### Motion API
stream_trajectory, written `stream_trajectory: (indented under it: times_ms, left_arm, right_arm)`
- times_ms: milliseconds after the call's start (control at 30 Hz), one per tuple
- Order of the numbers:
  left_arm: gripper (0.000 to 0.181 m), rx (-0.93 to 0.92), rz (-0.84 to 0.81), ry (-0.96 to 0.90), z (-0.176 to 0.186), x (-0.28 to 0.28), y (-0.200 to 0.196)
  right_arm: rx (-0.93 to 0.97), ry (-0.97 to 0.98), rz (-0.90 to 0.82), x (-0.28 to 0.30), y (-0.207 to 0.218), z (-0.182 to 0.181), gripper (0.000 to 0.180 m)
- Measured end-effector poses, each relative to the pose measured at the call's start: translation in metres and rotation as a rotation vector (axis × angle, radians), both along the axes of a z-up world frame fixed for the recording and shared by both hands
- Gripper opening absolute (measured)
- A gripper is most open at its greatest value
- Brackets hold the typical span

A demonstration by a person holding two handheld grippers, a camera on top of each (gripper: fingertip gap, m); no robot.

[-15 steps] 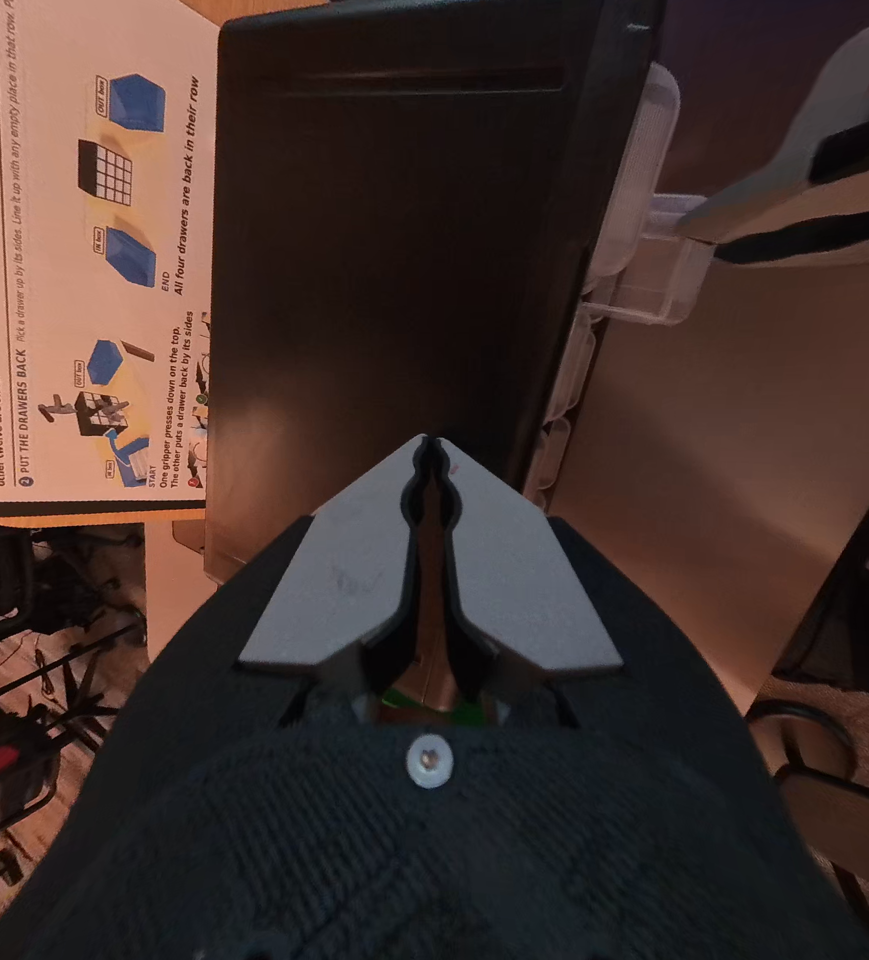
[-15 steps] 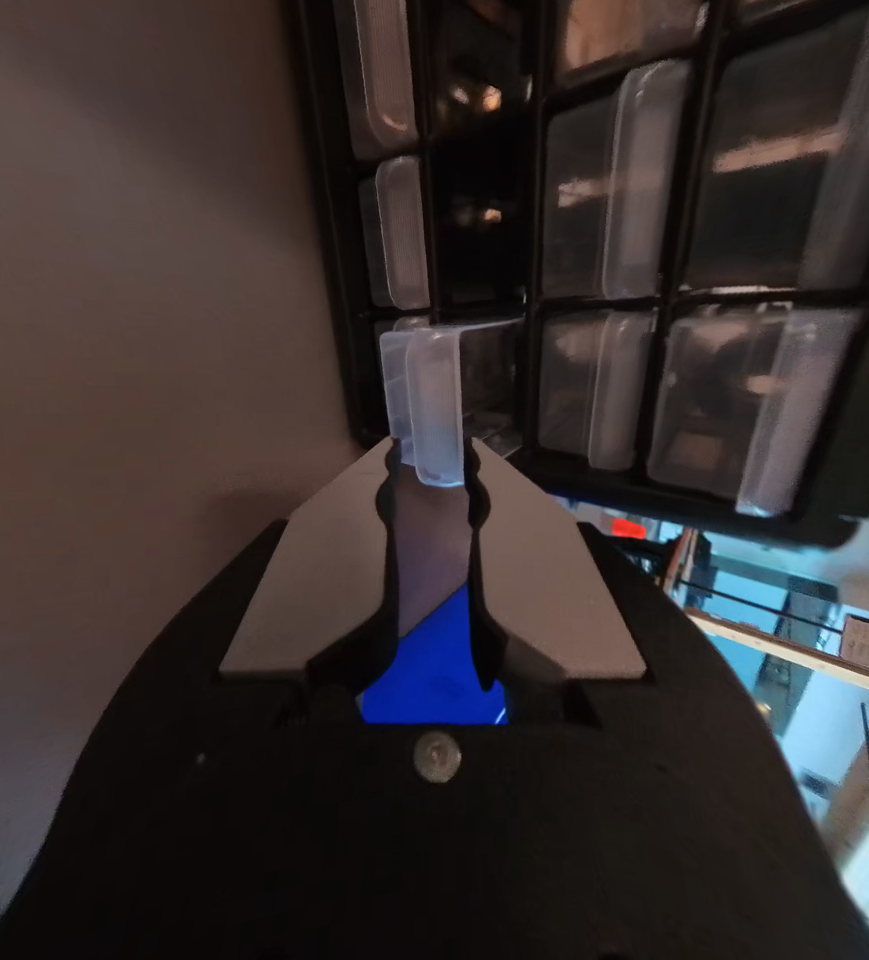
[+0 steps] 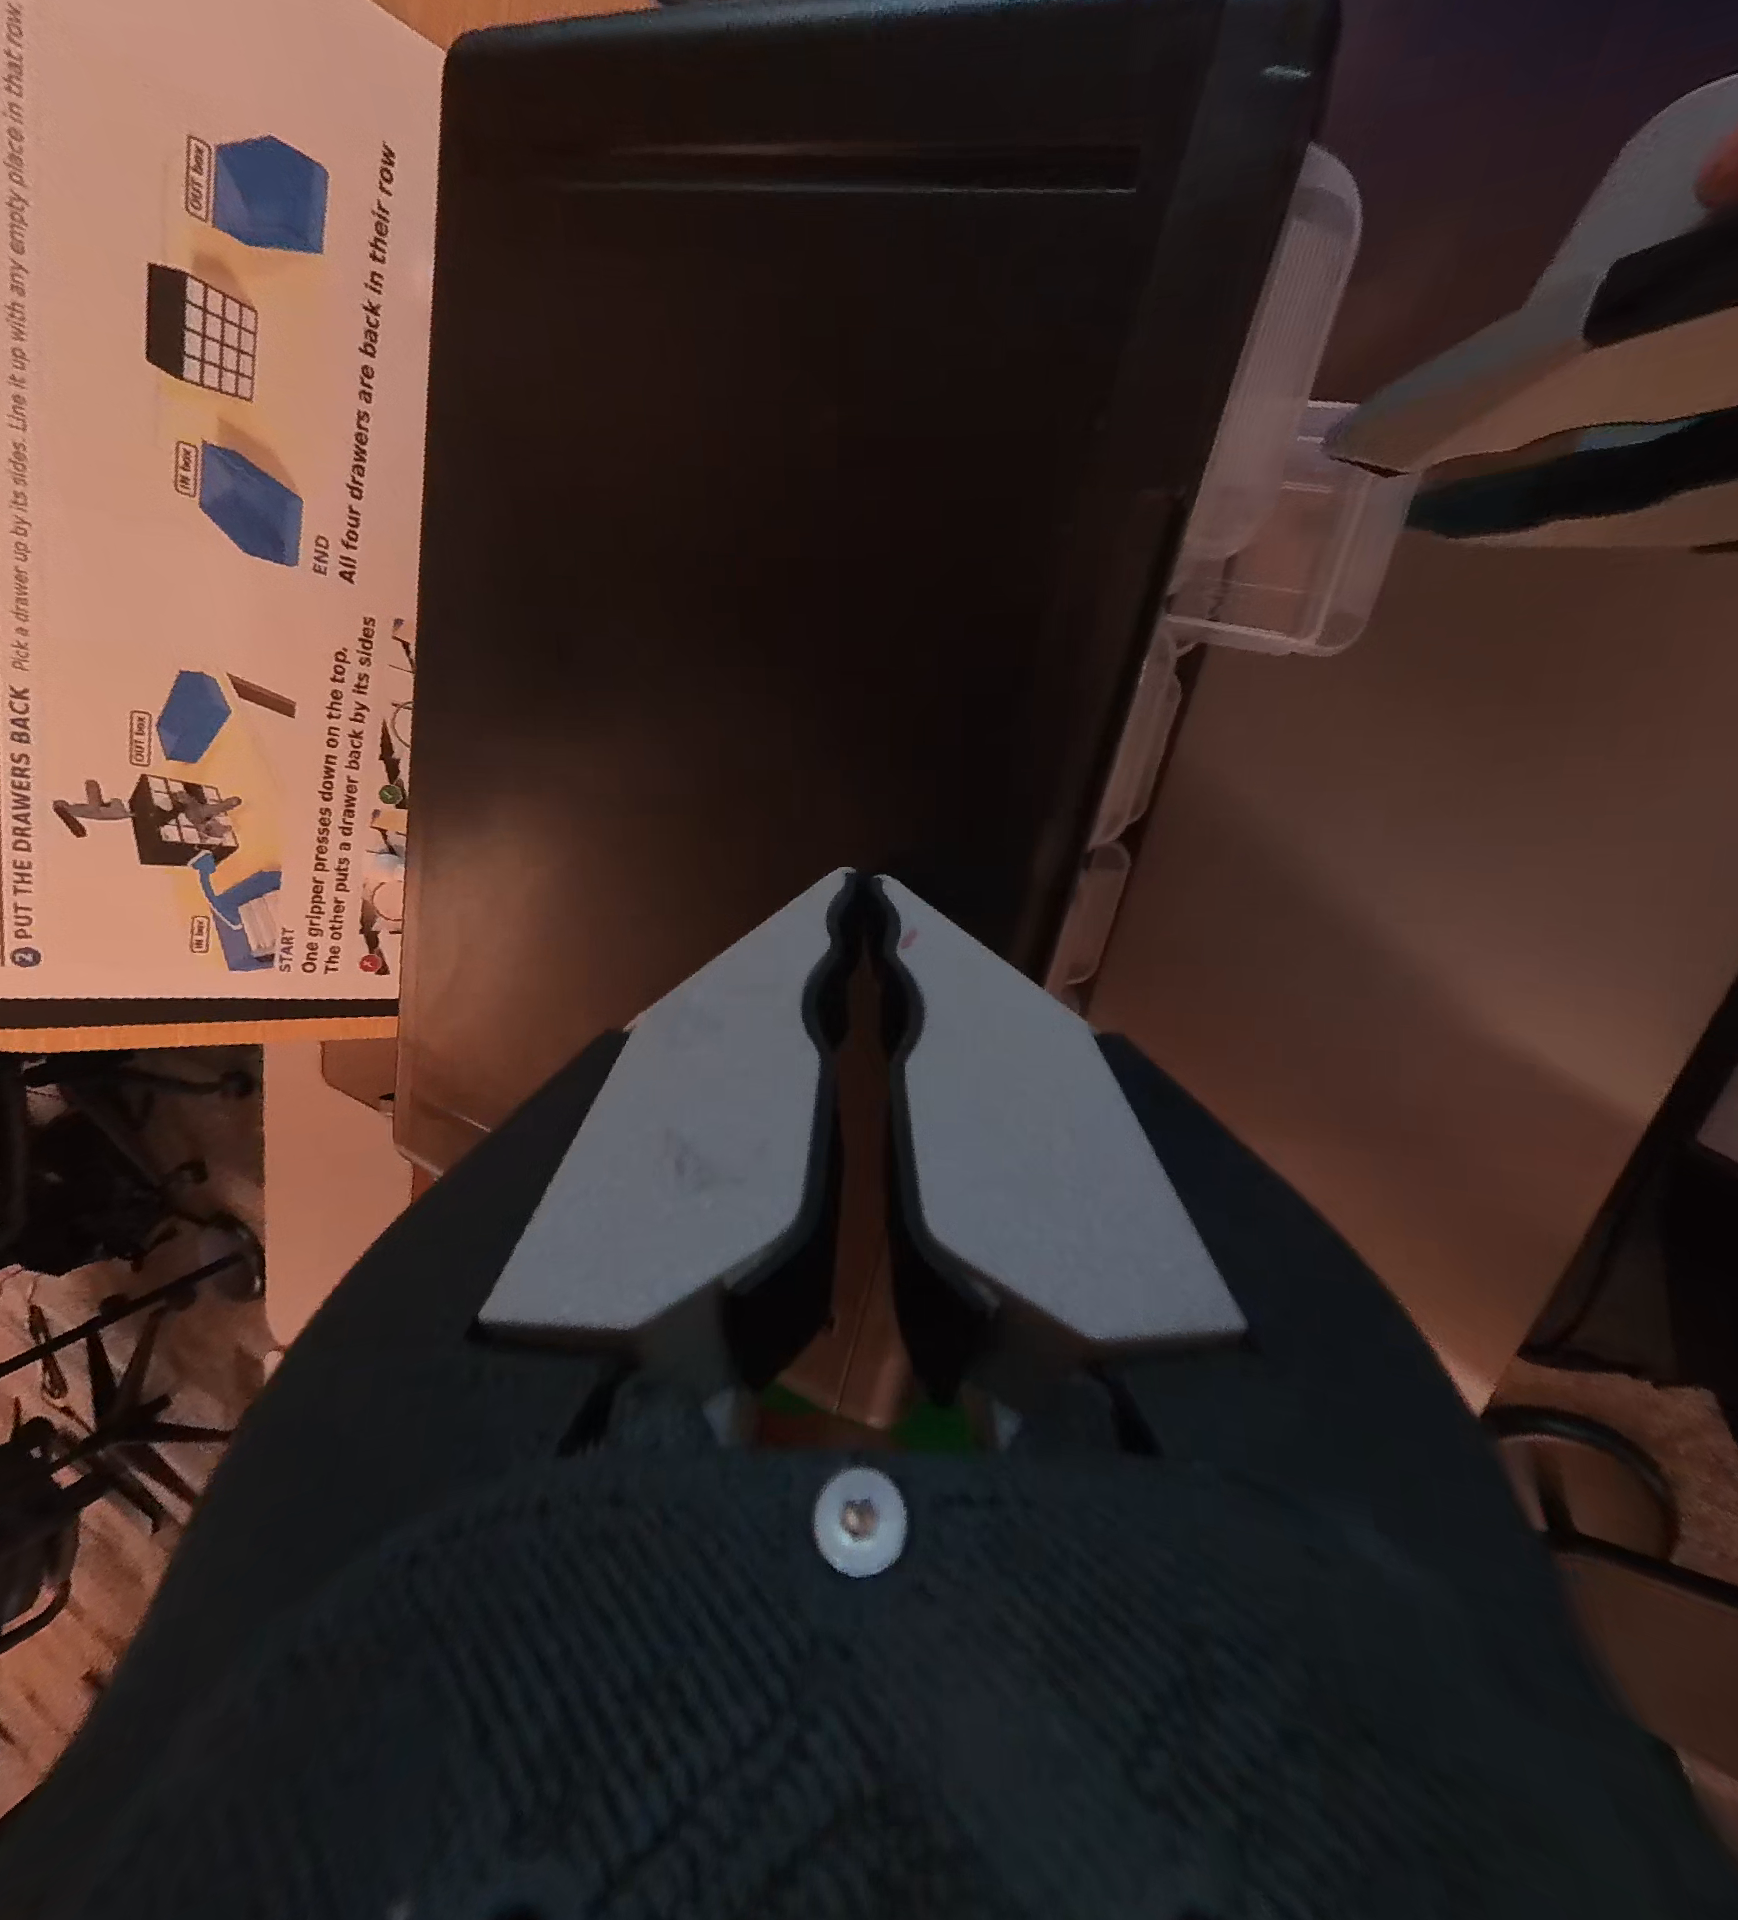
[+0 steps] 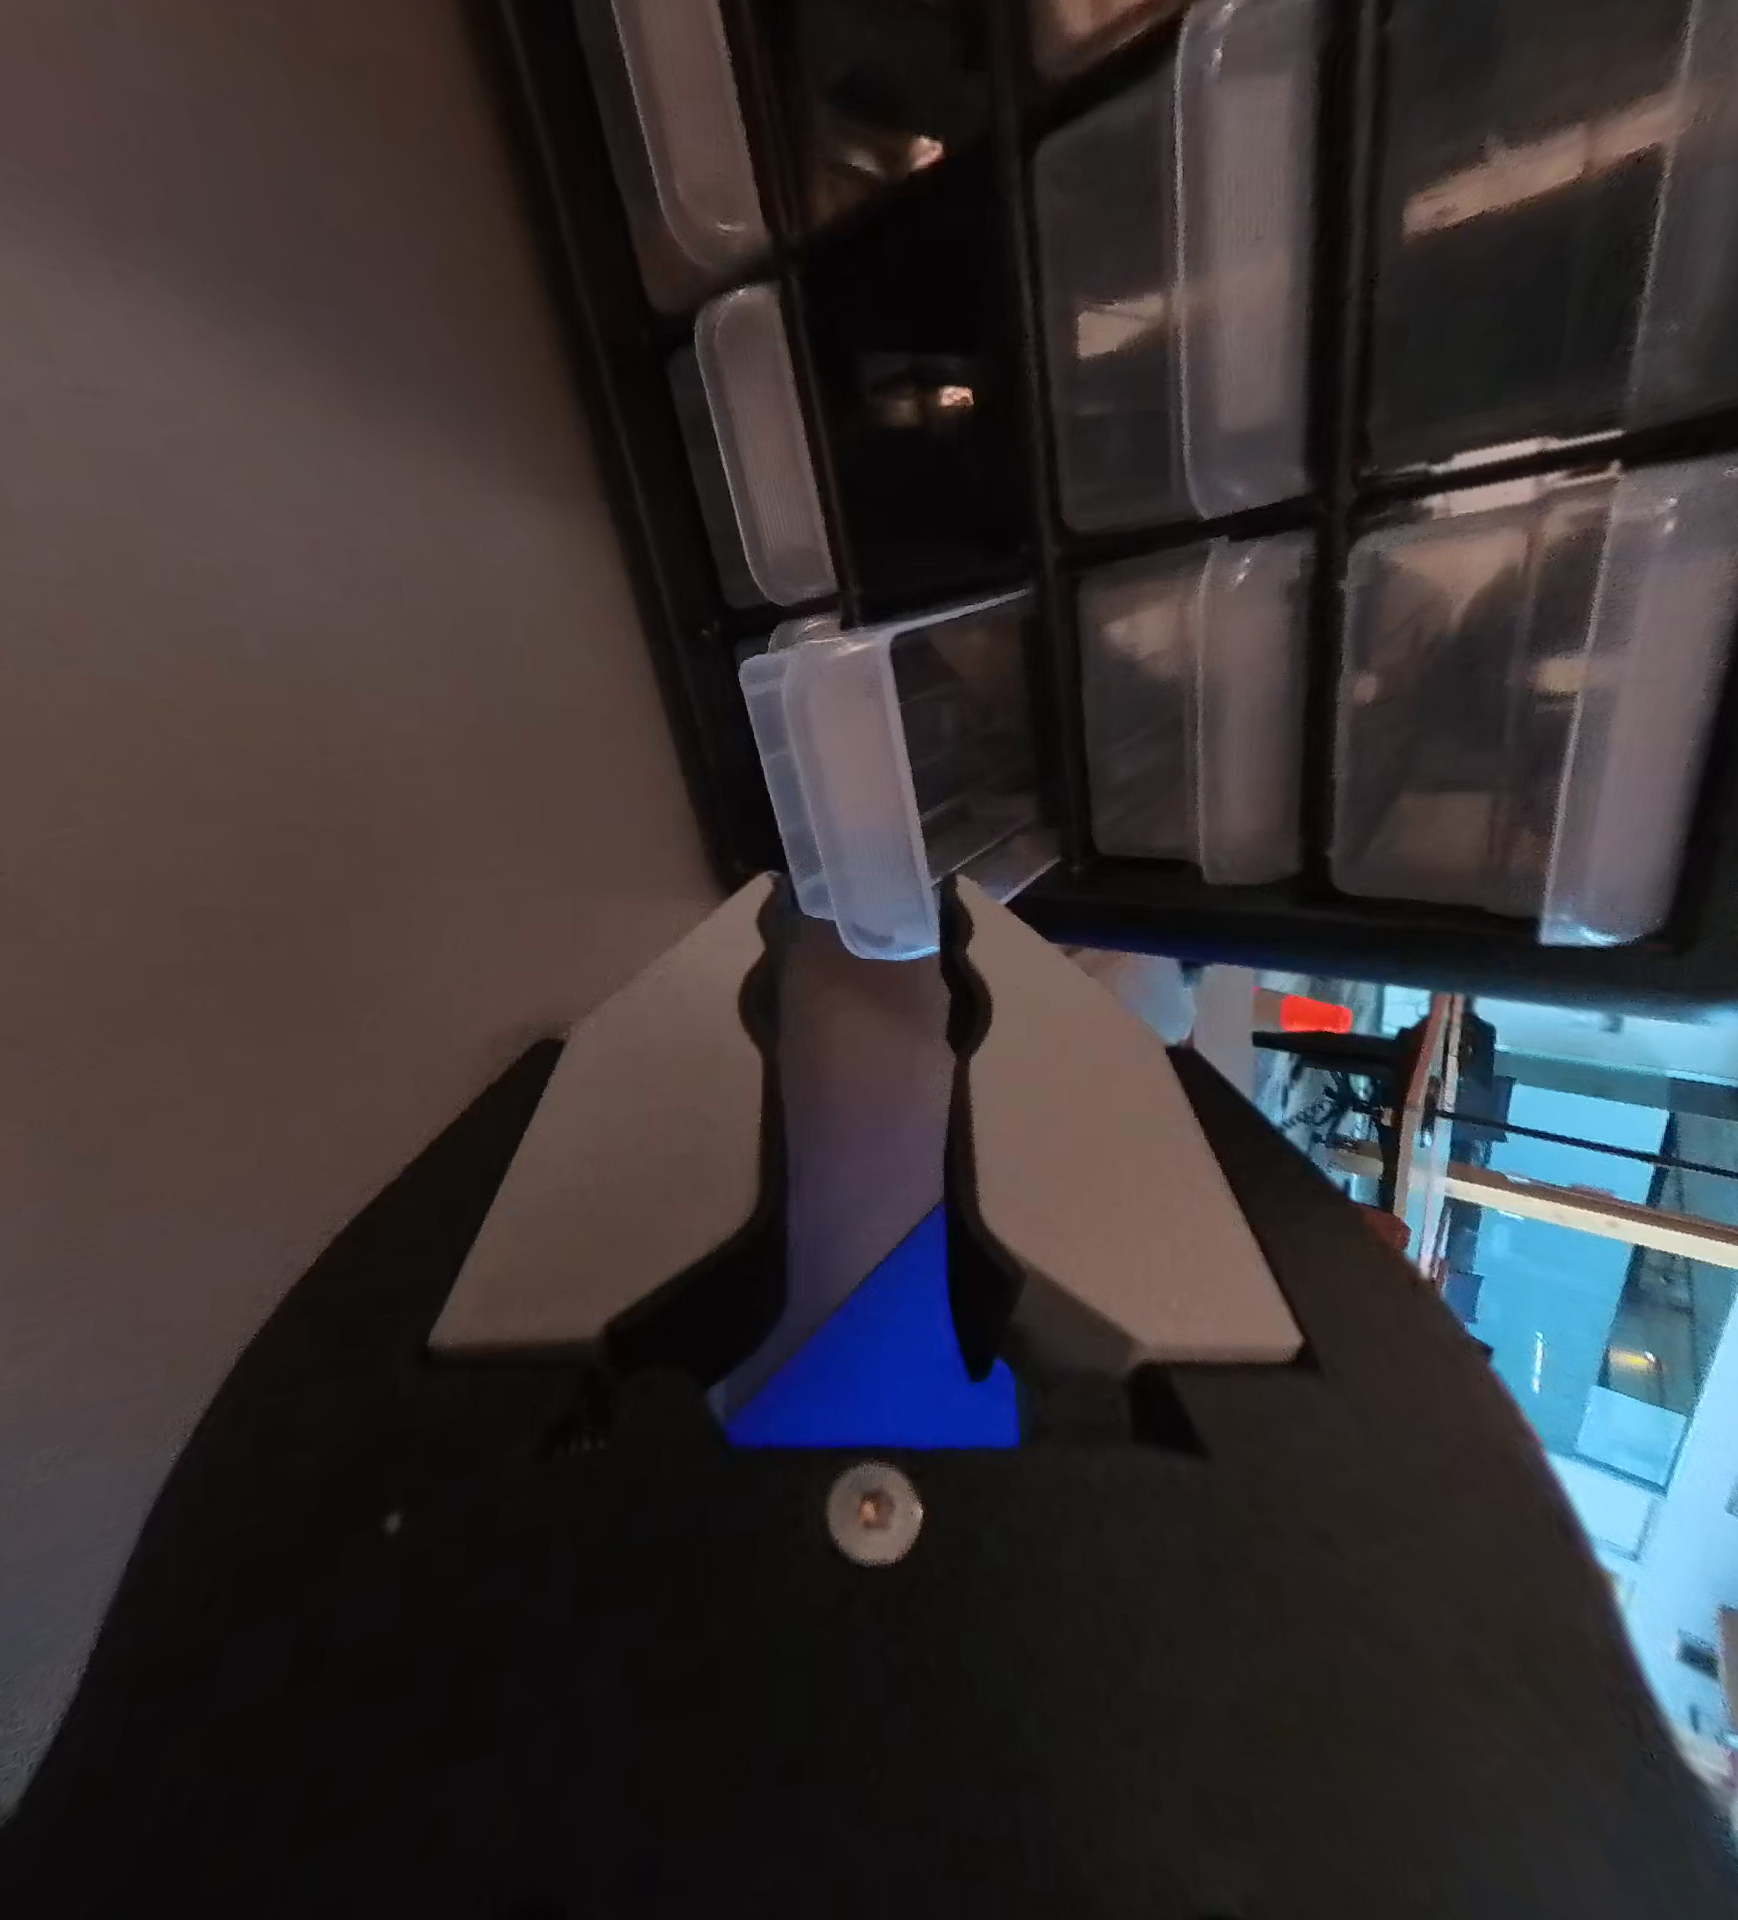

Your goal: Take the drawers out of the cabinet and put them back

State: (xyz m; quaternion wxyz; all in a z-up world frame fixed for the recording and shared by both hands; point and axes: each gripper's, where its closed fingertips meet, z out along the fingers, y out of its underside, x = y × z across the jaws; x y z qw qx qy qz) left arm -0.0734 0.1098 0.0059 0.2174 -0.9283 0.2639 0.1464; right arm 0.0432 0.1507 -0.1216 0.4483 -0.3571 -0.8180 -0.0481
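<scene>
Drawer part-way out of cabinet (image 3: 792, 499).
My right gripper (image 4: 860, 914) pinches the drawer (image 4: 854, 790) handle; slide axis runs far-to-near; left gripper (image 3: 863, 883) pressed together.

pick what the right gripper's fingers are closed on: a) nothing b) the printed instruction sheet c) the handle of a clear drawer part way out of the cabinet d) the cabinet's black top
c: the right gripper pinches the handle of the clear drawer, which juts partway out of the black cabinet.

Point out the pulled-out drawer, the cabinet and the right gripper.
Pulled-out drawer (image 4: 849, 800): right wrist view, on its clear handle.
Cabinet (image 3: 792, 499): left wrist view, on its black top.
Right gripper (image 4: 860, 914): right wrist view, between its fingertips.
</scene>
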Motion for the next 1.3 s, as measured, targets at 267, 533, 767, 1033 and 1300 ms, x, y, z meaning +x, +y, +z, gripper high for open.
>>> stream_trajectory:
  times_ms: [267, 533, 767, 1033, 1300]
  left_arm:
    - [0.0, -0.001, -0.001, 0.0, 0.0, 0.0, 0.0]
    - [0.0, 0.008, 0.012, -0.028, 0.0, 0.0, -0.001]
    - [0.0, 0.004, 0.015, -0.005, 0.001, 0.0, -0.001]
    - [0.0, 0.064, 0.014, 0.05, 0.002, -0.003, -0.004]
    - [0.012, 0.185, 0.052, 0.078, 0.036, -0.028, -0.095]
  right_arm:
    - [-0.327, 0.024, 0.231, 0.018, -0.053, 0.022, 0.009]
    - [-0.404, 0.005, -0.052, -0.023, -0.004, -0.017, 0.008]
    - [-0.462, -0.011, -0.05, -0.033, -0.004, -0.034, 0.009]
    - [-0.798, -0.136, 0.289, 0.002, -0.093, -0.056, 0.025]
    - [-1.013, -0.068, 0.348, 0.024, -0.094, -0.064, 0.029]
